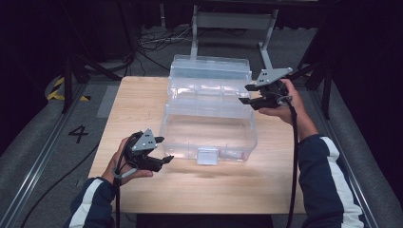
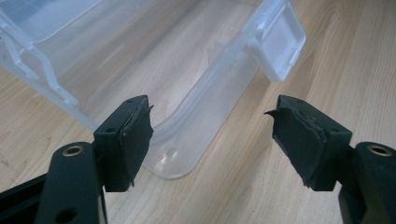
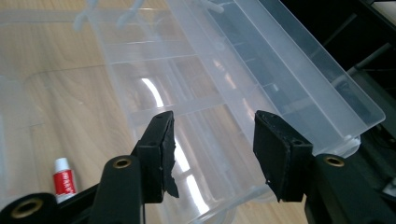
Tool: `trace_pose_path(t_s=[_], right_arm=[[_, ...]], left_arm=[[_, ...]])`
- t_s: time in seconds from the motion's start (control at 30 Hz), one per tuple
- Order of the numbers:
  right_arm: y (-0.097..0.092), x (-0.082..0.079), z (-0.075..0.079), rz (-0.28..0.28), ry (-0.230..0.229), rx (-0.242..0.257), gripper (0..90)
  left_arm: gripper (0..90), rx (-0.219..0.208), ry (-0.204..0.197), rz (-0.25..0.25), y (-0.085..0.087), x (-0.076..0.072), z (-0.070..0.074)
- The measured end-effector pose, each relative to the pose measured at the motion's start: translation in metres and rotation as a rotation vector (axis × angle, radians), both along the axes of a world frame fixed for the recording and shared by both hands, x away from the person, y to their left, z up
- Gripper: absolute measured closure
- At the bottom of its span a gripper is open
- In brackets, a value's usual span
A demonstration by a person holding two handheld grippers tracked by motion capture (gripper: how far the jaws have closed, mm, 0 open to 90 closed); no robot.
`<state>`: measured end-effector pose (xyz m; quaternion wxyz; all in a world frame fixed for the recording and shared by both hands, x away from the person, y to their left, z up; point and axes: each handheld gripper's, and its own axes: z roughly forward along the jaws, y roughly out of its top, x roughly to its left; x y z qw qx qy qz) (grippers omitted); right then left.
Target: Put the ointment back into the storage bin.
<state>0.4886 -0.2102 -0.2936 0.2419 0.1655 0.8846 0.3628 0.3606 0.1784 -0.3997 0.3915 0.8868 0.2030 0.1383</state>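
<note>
The left gripper [image 1: 164, 148] is held above the table [image 1: 142, 99] just beside the near-left corner of the clear plastic box [image 1: 209, 137]. Its jaws stand apart with nothing between them; in the left gripper view [image 2: 212, 126] the rounded corner of the box and its front latch [image 2: 278, 44] lie beyond the pads, untouched. The right gripper [image 1: 246, 94] is held at the right end of the raised tray [image 1: 209, 92], which sits between the box body and the opened lid [image 1: 211, 66]. Its jaws are likewise apart and grip nothing; in the right gripper view [image 3: 214, 140] the tray's edge lies just beyond the pads.

The box stands at the middle of the table, lid folded back toward the far edge. A small red-and-white tube [image 3: 64, 182] lies on the box floor.

Risks, as a judgement: the plastic is smooth and transparent, so an edge may be misjudged and a pad may slip off. A one-sided push on the tray or lid could twist the hinged links or slide the light box across the table. A dropped lid could trap the tube if it has shifted.

Count: one box, one tray, one lid, one latch, one tube, two grippers
</note>
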Motion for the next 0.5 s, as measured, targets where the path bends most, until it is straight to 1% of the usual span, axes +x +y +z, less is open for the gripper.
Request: trace_pose_path(t_s=[0.03, 0.07, 0.1, 0.13, 0.2, 0.23, 0.27, 0.3, 0.33, 0.37, 0.43, 0.47, 0.5], right_arm=[[0.002, 0.002, 0.0, 0.001, 0.004, -0.006, 49.5], [0.006, 0.007, 0.001, 0.0, 0.013, -0.014, 49.5], [0.008, 0.01, 0.001, -0.002, 0.016, -0.02, 49.4], [0.012, 0.014, 0.0, -0.007, 0.014, -0.034, 49.5], [0.014, 0.016, 0.0, -0.007, 0.015, -0.041, 49.4], [0.018, 0.021, 0.0, -0.01, 0.028, -0.047, 49.5], [0.021, 0.025, -0.001, -0.019, 0.031, -0.061, 49.5], [0.023, 0.028, -0.001, -0.017, 0.035, -0.07, 49.6], [0.025, 0.031, -0.001, -0.019, 0.037, -0.077, 50.3], [0.027, 0.034, -0.002, -0.024, 0.041, -0.083, 50.6], [0.03, 0.041, -0.003, -0.026, 0.063, -0.101, 52.3], [0.032, 0.043, -0.005, -0.034, 0.073, -0.106, 54.0], [0.034, 0.046, -0.006, -0.03, 0.086, -0.113, 55.4]], left_arm=[[30.2, -0.003, -0.002, -0.025, -0.002, 0.001, 0.002], [32.7, 0.001, -0.006, -0.027, -0.004, 0.002, 0.003], [32.2, 0.008, -0.015, -0.018, -0.006, 0.003, 0.005], [32.0, 0.01, -0.017, -0.025, -0.007, 0.004, 0.006], [32.0, 0.009, -0.015, -0.032, -0.01, 0.006, 0.007], [32.0, 0.024, -0.012, -0.039, -0.013, 0.009, 0.008], [32.3, 0.032, -0.011, -0.04, -0.015, 0.011, 0.008], [32.3, 0.051, -0.014, -0.046, -0.019, 0.013, 0.007], [32.7, 0.056, -0.009, -0.05, -0.022, 0.015, 0.006], [33.7, 0.066, -0.004, -0.06, -0.025, 0.017, 0.006], [36.2, 0.095, 0.001, -0.072, -0.031, 0.021, 0.004], [38.0, 0.1, 0.011, -0.081, -0.034, 0.023, 0.003], [40.0, 0.112, 0.016, -0.094, -0.037, 0.025, 0.003]])
